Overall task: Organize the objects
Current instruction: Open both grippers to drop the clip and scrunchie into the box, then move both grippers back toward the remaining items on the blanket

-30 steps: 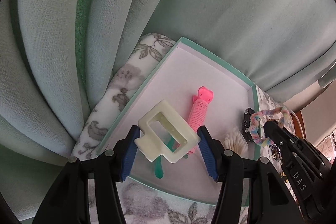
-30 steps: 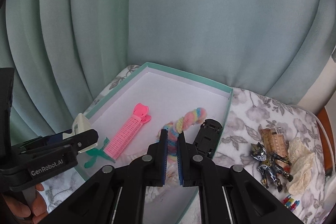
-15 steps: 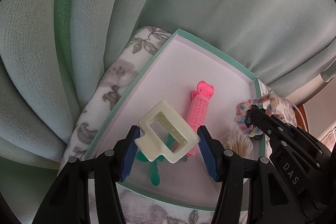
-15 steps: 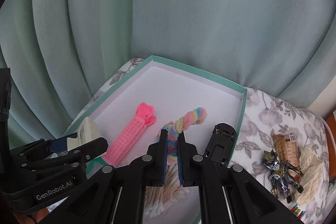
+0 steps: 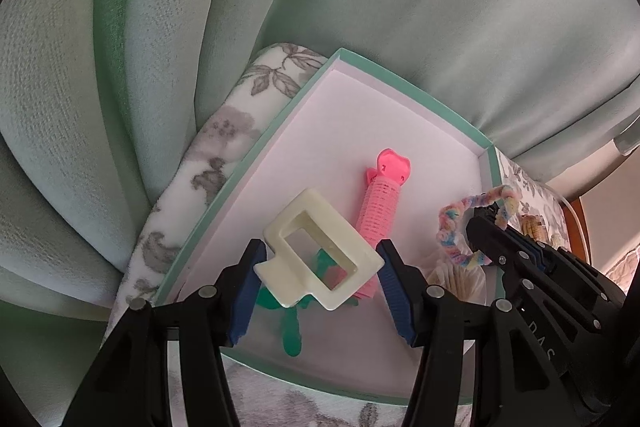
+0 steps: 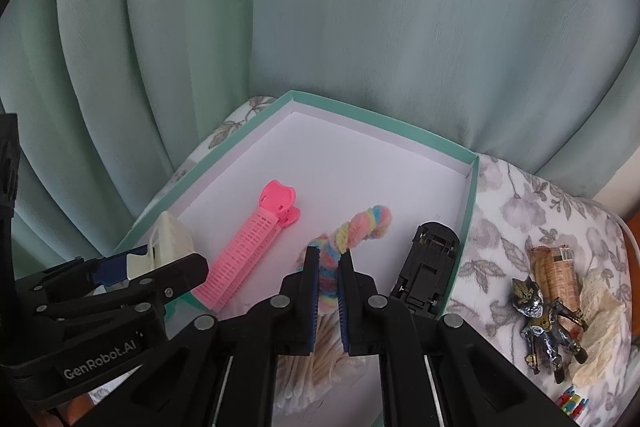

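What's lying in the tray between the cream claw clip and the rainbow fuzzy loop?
The pink hair roller clip lies between the cream claw clip and the rainbow fuzzy loop, clearest in the right wrist view.

Left gripper [image 5: 319,269] fingers clamped wide around a load, right gripper [image 6: 328,277] fingers pinched nearly together

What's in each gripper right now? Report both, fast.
Left gripper: closed on the cream claw clip, above the tray.
Right gripper: closed on the rainbow twisted hair tie.
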Demonstrator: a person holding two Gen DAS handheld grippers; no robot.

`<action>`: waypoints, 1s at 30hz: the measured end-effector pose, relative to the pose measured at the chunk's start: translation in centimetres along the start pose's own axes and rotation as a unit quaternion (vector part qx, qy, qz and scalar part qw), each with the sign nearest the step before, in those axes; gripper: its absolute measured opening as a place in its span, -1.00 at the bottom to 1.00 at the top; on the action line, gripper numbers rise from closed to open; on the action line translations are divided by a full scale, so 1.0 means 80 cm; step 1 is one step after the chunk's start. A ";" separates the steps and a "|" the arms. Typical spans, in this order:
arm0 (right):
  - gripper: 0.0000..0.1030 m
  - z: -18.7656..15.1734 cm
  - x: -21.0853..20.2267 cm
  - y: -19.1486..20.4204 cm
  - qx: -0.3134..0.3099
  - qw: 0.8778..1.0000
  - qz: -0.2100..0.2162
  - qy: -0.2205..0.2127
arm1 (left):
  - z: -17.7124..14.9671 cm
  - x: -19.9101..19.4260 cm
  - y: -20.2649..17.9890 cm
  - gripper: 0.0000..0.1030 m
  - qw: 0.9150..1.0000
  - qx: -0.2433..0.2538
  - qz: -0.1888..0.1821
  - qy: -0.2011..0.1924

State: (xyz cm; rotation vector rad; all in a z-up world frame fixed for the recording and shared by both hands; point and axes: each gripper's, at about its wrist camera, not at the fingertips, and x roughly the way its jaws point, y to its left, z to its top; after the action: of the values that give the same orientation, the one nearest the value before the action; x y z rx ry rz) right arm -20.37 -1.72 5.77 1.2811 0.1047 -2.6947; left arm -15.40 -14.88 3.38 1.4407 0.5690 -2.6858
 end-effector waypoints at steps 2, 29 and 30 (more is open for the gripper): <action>-0.76 -0.001 0.000 0.001 -0.002 1.000 -0.002 0.002 | -0.001 -0.001 0.000 0.12 1.000 -0.001 -0.001 0.001; -0.12 -0.030 -0.044 -0.018 0.022 1.000 -0.018 0.002 | -0.016 -0.040 -0.004 0.19 1.000 -0.022 0.010 -0.019; -0.03 -0.033 -0.046 -0.019 0.025 1.000 -0.018 0.002 | -0.018 -0.042 -0.004 0.25 0.999 -0.024 0.013 -0.020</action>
State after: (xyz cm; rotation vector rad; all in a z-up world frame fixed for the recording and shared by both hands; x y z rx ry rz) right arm -16.31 0.53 6.96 1.3099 0.0626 -2.7420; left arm -12.41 -14.53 5.48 1.3703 0.6028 -2.6562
